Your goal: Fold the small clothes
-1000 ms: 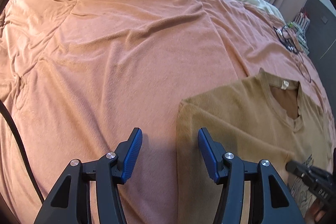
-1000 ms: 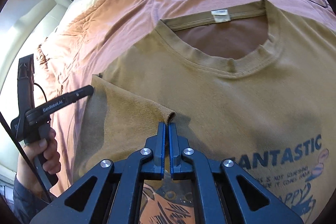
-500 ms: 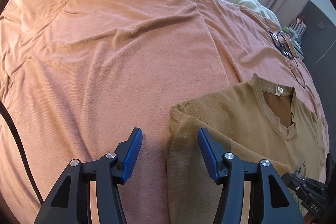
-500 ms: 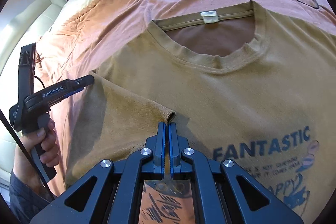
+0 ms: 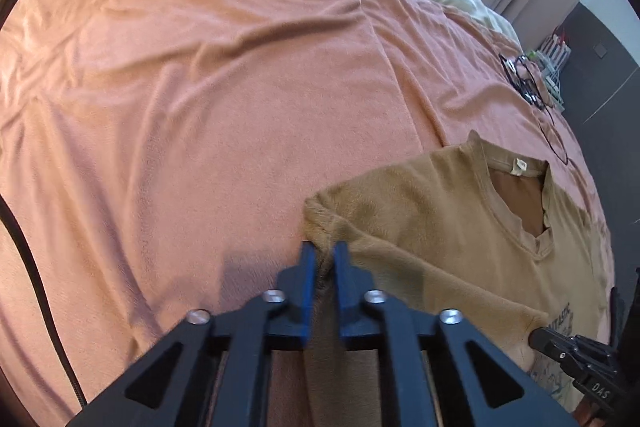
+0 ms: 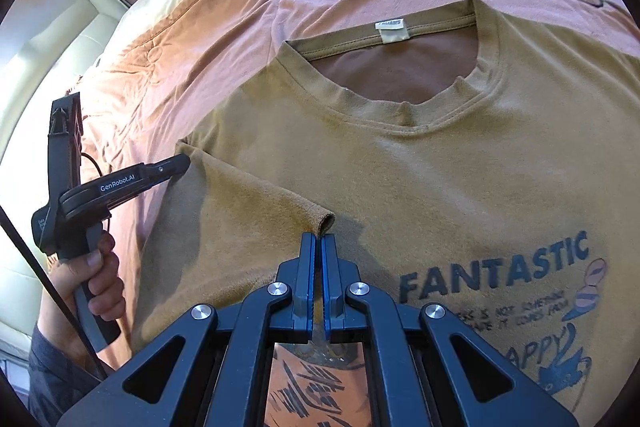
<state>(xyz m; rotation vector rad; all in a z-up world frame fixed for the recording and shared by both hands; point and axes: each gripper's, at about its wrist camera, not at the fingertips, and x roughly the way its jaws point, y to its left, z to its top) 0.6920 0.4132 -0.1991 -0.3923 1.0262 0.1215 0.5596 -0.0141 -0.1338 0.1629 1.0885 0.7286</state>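
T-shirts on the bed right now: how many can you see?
1. A tan T-shirt lies face up on the orange blanket, its sleeve folded inward. Each gripper has pinched its fabric. Others may lie outside both views.

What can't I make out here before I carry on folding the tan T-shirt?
- T-shirt hem and far sleeve: cut off by the frame edge in both wrist views.
- Fabric inside the left claw: left wrist view, covered by the pads.
- What the right claw pinches: right wrist view, hidden by its own fingers.
- Small print under FANTASTIC: right wrist view, too small.
- Dark tangle of cables: too small to identify.
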